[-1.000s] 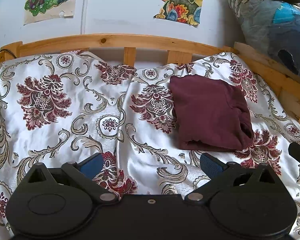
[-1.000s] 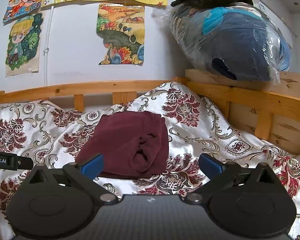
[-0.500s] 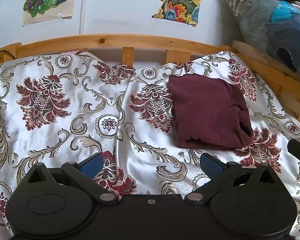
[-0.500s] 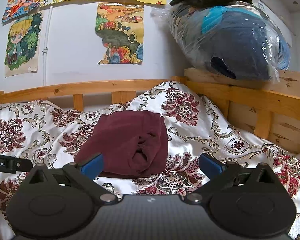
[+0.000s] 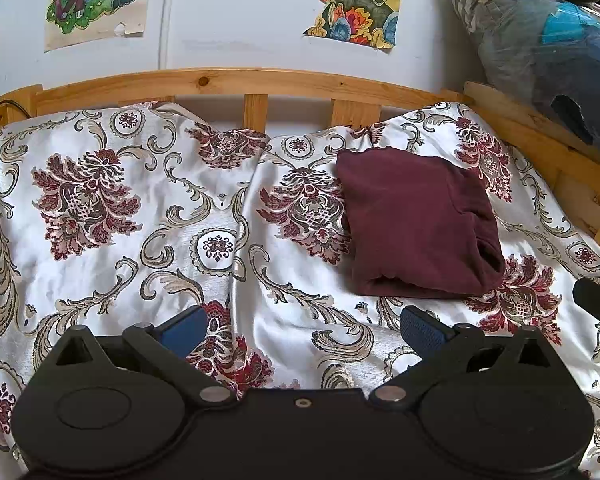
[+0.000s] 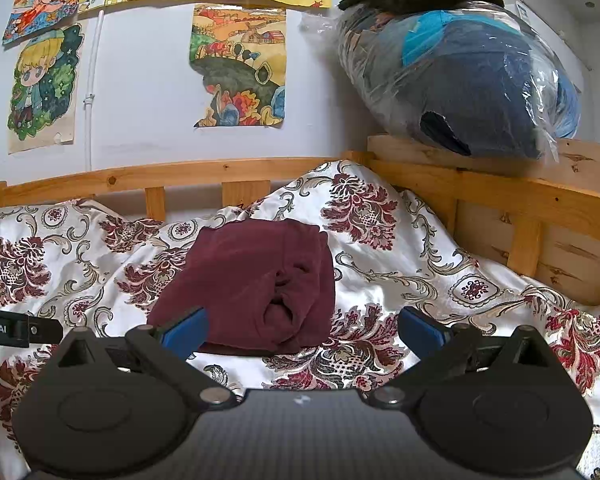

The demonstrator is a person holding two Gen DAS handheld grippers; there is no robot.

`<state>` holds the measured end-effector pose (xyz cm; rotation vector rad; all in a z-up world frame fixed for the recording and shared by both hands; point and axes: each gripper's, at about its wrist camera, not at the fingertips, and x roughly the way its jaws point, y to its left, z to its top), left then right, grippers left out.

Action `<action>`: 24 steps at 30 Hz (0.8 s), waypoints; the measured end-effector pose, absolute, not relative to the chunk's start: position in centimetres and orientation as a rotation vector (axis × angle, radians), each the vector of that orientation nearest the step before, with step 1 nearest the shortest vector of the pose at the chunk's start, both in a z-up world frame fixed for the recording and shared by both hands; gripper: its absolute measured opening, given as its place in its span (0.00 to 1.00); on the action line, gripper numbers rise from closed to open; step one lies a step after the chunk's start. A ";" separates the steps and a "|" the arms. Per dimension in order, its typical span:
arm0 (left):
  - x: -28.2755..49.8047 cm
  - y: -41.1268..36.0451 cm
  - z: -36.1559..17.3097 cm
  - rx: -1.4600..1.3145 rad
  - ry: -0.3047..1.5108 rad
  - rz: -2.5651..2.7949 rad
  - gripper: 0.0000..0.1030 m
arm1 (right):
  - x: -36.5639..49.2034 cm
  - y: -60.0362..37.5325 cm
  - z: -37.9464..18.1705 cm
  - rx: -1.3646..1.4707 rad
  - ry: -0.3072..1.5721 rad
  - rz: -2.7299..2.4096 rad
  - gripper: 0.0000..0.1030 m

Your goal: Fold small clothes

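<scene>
Maroon garment (image 5: 416, 220), folded, lies on the floral bedspread (image 5: 140, 208) ahead of both spread, empty tongs, right of the left tongs (image 5: 300, 330) and just beyond the right tongs (image 6: 302, 330).

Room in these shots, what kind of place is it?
Most likely a bedroom, perhaps a child's: a wooden bed frame with a floral bedspread, cartoon drawings taped on the wall, and a folded maroon garment lying on the bed.
</scene>
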<state>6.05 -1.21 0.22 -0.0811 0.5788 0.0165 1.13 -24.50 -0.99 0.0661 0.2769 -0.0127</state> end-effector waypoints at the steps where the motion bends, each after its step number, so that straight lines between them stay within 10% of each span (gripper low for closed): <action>1: 6.1 -1.2 0.2 -0.081 0.578 0.017 0.99 | 1.1 -24.5 -1.0 0.066 0.277 -0.012 1.00; 24: 6.0 -1.3 -0.1 -0.079 0.594 0.010 0.99 | 1.2 -24.6 -1.2 0.066 0.283 -0.013 1.00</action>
